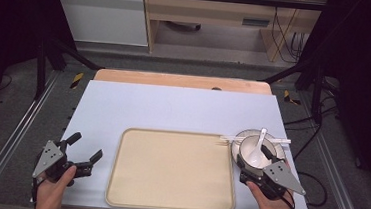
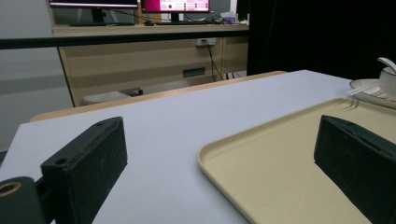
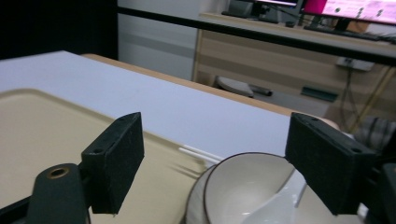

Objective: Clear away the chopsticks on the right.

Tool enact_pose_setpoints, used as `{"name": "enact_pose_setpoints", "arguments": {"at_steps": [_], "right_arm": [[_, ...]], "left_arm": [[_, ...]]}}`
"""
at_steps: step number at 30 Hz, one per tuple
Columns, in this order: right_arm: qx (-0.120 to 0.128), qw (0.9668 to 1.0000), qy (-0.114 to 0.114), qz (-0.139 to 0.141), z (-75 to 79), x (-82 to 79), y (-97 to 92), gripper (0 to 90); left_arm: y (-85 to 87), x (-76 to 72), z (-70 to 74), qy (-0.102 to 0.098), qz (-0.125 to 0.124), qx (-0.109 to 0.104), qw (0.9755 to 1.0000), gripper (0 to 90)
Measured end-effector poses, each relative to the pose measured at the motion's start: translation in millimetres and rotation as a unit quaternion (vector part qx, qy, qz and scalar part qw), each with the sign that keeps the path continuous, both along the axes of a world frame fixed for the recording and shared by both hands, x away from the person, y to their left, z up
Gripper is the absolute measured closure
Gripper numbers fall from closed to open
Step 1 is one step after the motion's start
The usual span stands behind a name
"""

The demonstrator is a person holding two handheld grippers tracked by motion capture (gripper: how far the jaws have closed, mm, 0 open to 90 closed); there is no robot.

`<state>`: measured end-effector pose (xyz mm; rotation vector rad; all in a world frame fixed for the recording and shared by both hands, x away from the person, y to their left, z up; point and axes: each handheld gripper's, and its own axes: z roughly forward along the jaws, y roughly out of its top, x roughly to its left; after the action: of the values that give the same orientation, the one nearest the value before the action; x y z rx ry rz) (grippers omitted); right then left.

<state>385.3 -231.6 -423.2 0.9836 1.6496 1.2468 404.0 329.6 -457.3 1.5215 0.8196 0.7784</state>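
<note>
While I watch from above, my left gripper (image 1: 86,152) rests wide open left of the tray (image 1: 172,170), and my right gripper (image 1: 254,157) hangs over the bowl (image 1: 253,151) at the tray's right edge, spoon (image 1: 258,147) inside, chopsticks (image 1: 231,137) across the plate (image 1: 239,137). Left gripper view: jaws wide, nothing between, tray ahead. Right gripper view: jaws spread wide astride the bowl (image 3: 243,186), not touching.
</note>
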Motion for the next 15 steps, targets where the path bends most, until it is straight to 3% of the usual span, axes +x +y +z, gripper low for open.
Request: {"name": "enact_pose_setpoints", "arguments": {"at_steps": [1, 2, 6, 9, 11, 12, 15], "right_arm": [[-0.002, 1.0, 0.007, -0.003, 5.4, 0.3, 0.0, 28.8], [-0.002, 1.0, 0.007, -0.003, 5.4, 0.3, 0.0, 28.8], [-0.047, 0.9985, -0.003, -0.028, 24.8, -1.1, -3.3, 34.6], [-0.087, 0.9956, -0.009, -0.032, 41.3, 0.5, -11.5, 39.2], [-0.093, 0.995, -0.01, -0.034, 60.2, 1.0, -26.4, 48.6], [-0.093, 0.995, -0.01, -0.034, 60.2, 1.0, -26.4, 48.6], [-0.096, 0.9946, 0.001, -0.039, 71.2, 10.4, -49.2, 58.7]], "left_arm": [[1.3, -0.3, -0.4, 0.002, 0.004, -0.003, 1.0, 3.1], [2.7, -0.1, -1.0, 0.003, 0.008, -0.004, 1.0, 3.1], [4.7, -1.2, -3.1, 0.008, 0.029, 0.0, 0.9995, 4.8], [4.1, -2.9, -1.3, 0.005, 0.031, 0.001, 0.9995, 5.1], [2.7, -5.2, 1.2, 0.001, 0.031, 0.007, 0.9995, 5.3], [2.1, -6.0, 2.8, -0.001, 0.031, 0.009, 0.9995, 5.3], [-0.6, -6.9, 5.6, -0.007, 0.032, 0.014, 0.9994, 5.6]]}}
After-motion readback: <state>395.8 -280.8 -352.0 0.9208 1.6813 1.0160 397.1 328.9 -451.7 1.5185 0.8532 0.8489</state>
